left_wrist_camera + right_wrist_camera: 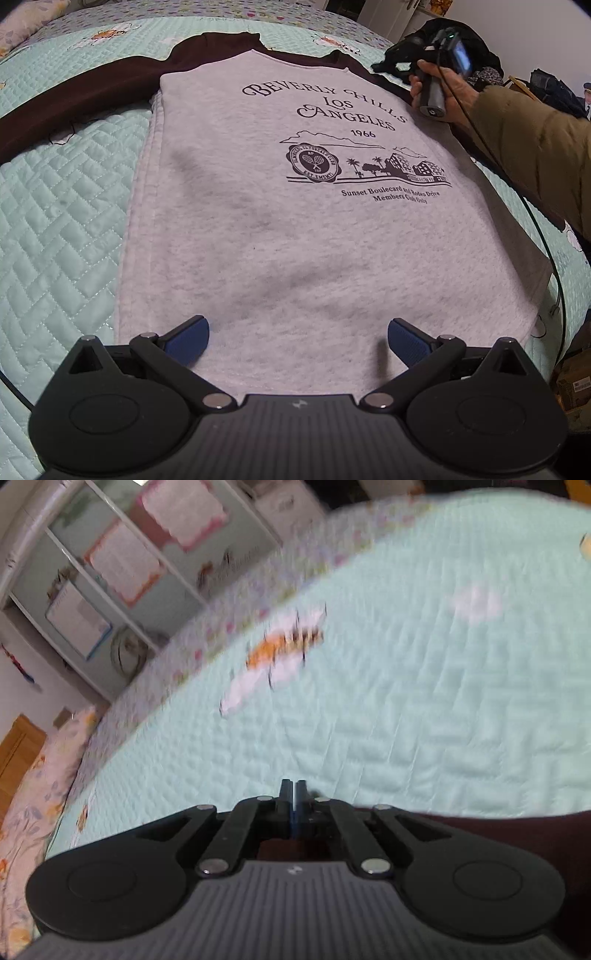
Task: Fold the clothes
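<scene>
Right gripper (293, 794), jaws clenched with no cloth visibly pinched, is hovering by the dark sleeve (517, 830) of the sweatshirt (295, 240) lying flat mid-bed: fold risks failing, sleeve staying unmoved.

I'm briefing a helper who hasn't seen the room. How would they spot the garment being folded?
On the mint quilted bedspread lies one sweatshirt, spread flat. Its grey body has dark brown sleeves and a printed "Beverly Hills Los Angeles 1966" design, unlike the dark pile beyond.
</scene>
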Demonstrator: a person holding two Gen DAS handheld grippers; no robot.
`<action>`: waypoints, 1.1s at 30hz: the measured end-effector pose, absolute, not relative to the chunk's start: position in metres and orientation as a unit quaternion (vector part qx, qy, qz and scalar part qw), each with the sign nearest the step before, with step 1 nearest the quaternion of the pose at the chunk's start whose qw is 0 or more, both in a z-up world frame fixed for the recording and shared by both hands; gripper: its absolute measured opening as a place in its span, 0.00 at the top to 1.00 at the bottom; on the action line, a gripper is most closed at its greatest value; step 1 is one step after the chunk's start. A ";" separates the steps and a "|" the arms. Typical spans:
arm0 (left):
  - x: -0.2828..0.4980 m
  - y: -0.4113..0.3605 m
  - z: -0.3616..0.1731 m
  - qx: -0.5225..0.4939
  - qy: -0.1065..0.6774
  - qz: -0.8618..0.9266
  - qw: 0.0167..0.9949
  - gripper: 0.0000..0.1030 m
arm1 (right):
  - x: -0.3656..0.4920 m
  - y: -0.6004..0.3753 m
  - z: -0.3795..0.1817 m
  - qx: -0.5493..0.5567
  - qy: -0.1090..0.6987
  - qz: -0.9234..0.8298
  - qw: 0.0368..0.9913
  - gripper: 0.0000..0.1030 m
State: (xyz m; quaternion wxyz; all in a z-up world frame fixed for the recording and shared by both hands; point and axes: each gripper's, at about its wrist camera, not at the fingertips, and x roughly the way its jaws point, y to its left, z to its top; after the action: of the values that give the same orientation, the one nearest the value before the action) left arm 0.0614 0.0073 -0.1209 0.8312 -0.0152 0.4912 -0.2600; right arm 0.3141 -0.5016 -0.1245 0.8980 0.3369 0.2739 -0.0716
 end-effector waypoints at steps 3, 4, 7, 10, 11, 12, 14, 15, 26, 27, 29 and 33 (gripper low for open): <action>0.061 0.009 -0.121 -0.018 0.489 -0.262 0.832 0.01 | 0.294 -0.482 -0.111 0.318 0.274 -0.015 0.908 0.93; 0.061 0.009 -0.121 -0.020 0.488 -0.262 0.832 0.01 | 0.289 -0.473 -0.110 0.314 0.286 0.008 0.905 0.93; 0.061 0.009 -0.121 -0.018 0.487 -0.263 0.833 0.01 | 0.303 -0.455 -0.125 0.282 0.352 0.002 0.893 1.00; 0.061 0.009 -0.121 -0.015 0.486 -0.266 0.833 0.01 | 0.327 -0.463 -0.135 0.273 0.338 -0.044 0.900 1.00; 0.061 0.010 -0.121 -0.018 0.486 -0.266 0.832 0.01 | 0.333 -0.466 -0.136 0.278 0.329 -0.060 0.900 1.00; 0.062 0.012 -0.121 -0.023 0.486 -0.265 0.832 0.01 | 0.336 -0.466 -0.135 0.284 0.324 -0.072 0.900 1.00; 0.062 0.014 -0.121 -0.035 0.486 -0.265 0.832 0.01 | 0.333 -0.457 -0.128 0.279 0.310 -0.091 0.904 1.00; 0.062 0.016 -0.122 -0.040 0.485 -0.266 0.832 0.01 | 0.327 -0.444 -0.120 0.253 0.297 -0.090 0.916 0.96; 0.070 0.030 -0.120 -0.102 0.492 -0.273 0.821 0.01 | 0.322 -0.331 -0.110 0.084 0.356 0.091 0.926 0.95; 0.070 0.032 -0.120 -0.109 0.491 -0.275 0.820 0.01 | 0.322 -0.329 -0.103 0.063 0.342 0.092 0.933 0.87; 0.071 0.036 -0.120 -0.121 0.488 -0.278 0.818 0.01 | 0.325 -0.327 -0.093 0.028 0.335 0.129 0.933 0.69; 0.069 0.035 -0.118 -0.110 0.481 -0.287 0.821 0.01 | 0.334 -0.317 -0.088 -0.061 0.367 0.170 0.913 0.51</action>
State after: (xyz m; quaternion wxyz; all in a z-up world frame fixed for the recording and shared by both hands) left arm 0.0690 0.0346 -0.1178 0.8211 -0.1101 0.4810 -0.2869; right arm 0.3344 -0.3169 -0.0882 0.9125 -0.0608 0.3670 0.1701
